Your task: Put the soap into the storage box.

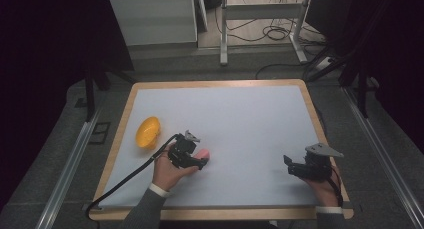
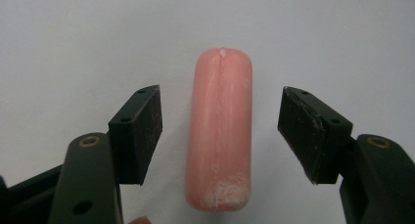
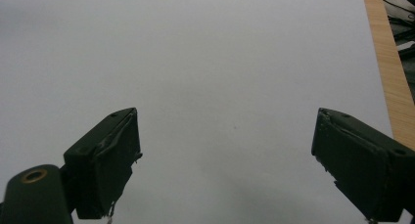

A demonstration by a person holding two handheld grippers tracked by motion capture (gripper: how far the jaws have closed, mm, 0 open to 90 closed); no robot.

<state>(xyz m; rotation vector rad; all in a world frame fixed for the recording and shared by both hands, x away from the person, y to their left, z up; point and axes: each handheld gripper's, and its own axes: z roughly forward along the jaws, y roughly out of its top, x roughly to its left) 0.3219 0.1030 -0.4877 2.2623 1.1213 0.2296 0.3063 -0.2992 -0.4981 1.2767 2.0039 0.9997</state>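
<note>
pink sausage (image 2: 219, 131) between spread left gripper (image 2: 220, 131) jaws, untouched, right gripper (image 3: 225, 160) spread

The high view looks forward and down over the whole table (image 1: 220, 84). The left gripper view hangs close above the sausage (image 2: 219, 131), shared with the high view. The right gripper view faces bare table near its edge.

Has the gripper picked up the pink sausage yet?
Not yet. Done: the left gripper is lined up, one of its jaws on each side of the pink sausage. In hand: gaps show on both sides, so there is no grip. Left: squeeze and lift. The right gripper waits open over the bare white mat.
</note>
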